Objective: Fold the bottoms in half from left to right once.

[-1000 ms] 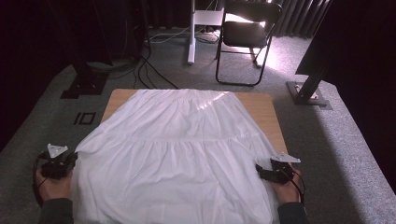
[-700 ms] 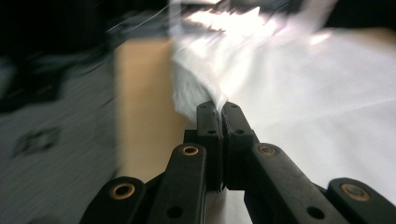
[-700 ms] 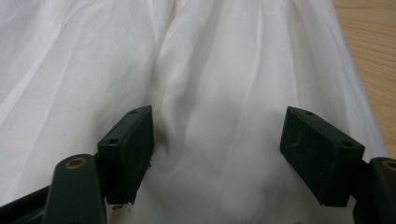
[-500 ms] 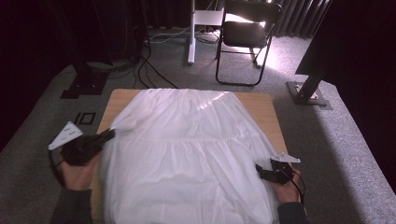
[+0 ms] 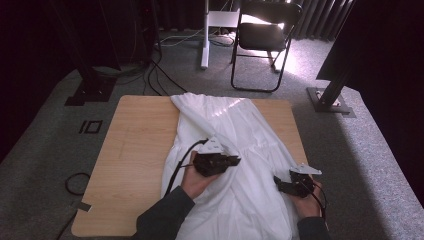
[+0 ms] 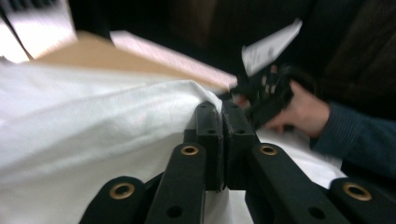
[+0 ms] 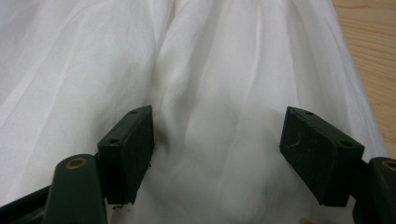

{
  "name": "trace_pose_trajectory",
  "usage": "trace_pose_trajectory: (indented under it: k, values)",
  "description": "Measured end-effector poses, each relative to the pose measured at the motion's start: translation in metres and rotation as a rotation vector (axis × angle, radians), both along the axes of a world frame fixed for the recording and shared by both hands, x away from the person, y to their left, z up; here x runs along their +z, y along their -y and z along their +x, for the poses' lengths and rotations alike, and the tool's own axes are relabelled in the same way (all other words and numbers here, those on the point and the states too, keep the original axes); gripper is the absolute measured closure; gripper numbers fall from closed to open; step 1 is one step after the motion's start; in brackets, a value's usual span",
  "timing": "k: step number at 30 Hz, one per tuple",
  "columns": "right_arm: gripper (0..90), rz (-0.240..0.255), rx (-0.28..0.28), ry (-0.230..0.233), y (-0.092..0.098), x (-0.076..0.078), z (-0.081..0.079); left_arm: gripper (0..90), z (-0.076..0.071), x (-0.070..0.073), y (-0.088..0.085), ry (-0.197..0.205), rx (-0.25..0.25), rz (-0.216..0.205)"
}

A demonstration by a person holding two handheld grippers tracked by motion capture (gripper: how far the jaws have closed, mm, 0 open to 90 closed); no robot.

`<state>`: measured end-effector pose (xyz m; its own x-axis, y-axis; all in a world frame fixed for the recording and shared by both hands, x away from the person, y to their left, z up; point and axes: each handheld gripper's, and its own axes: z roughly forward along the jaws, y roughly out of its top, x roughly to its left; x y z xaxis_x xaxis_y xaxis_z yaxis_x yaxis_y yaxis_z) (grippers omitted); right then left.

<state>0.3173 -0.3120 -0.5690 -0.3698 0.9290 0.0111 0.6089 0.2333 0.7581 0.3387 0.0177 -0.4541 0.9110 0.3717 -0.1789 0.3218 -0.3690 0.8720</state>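
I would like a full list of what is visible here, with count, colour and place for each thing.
white garment: 1, white, on the table, its left side folded over toward the middle
wooden table: 1, light brown, centre of the high view
folding chair: 1, black, on the carpet beyond the table
white stand: 1, white, left of the chair
cables: several, black, on the carpet behind the table
left gripper: 1, black, over the garment's middle, jaws nearly together on a fold of cloth
right gripper: 1, black, at the garment's right edge, jaws wide open
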Motion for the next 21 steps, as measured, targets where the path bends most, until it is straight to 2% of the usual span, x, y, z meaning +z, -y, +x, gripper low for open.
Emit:
trace_pose_trajectory:
  k: [2, 3, 5, 7, 10, 13, 14, 15, 16, 18, 21]
  values:
    - [33.2, 0.001, -0.013, 0.000, -0.001, 0.001, -0.001, 69.0, 0.003, -0.008, -0.001, -0.023, 0.012, 0.001]
    - [36.9, 0.000, -0.017, -0.012, -0.002, 0.003, -0.002, 63.7, 0.004, -0.009, -0.005, -0.020, 0.025, 0.001]
    - [38.5, 0.008, -0.018, -0.013, -0.006, 0.011, -0.004, 59.7, 0.003, -0.005, -0.020, -0.002, 0.061, 0.001]
    - [40.9, 0.046, -0.006, 0.007, -0.011, 0.023, -0.007, 56.9, 0.003, -0.001, -0.038, 0.015, 0.107, 0.004]
    - [43.1, 0.089, 0.032, 0.036, -0.024, 0.046, -0.010, 52.6, -0.001, 0.001, -0.078, 0.063, 0.242, 0.056]
    - [43.9, 0.110, 0.095, 0.065, -0.045, 0.067, -0.010, 49.4, -0.007, -0.011, -0.117, 0.066, 0.363, 0.119]
    - [43.9, 0.110, 0.095, 0.065, -0.045, 0.067, -0.010, 49.2, -0.007, -0.011, -0.117, 0.066, 0.363, 0.119]
    - [43.8, 0.112, 0.120, 0.070, -0.053, 0.073, -0.009, 49.2, -0.011, -0.024, -0.142, 0.038, 0.430, 0.155]
    - [42.8, 0.109, 0.163, 0.075, -0.069, 0.083, -0.006, 47.6, -0.014, -0.031, -0.152, 0.031, 0.464, 0.183]
    - [42.0, 0.097, 0.198, 0.073, -0.085, 0.089, -0.001, 46.6, -0.019, -0.045, -0.171, 0.013, 0.532, 0.223]
    - [42.1, 0.081, 0.224, 0.038, -0.106, 0.091, 0.007, 44.9, -0.026, -0.062, -0.193, -0.048, 0.606, 0.233]
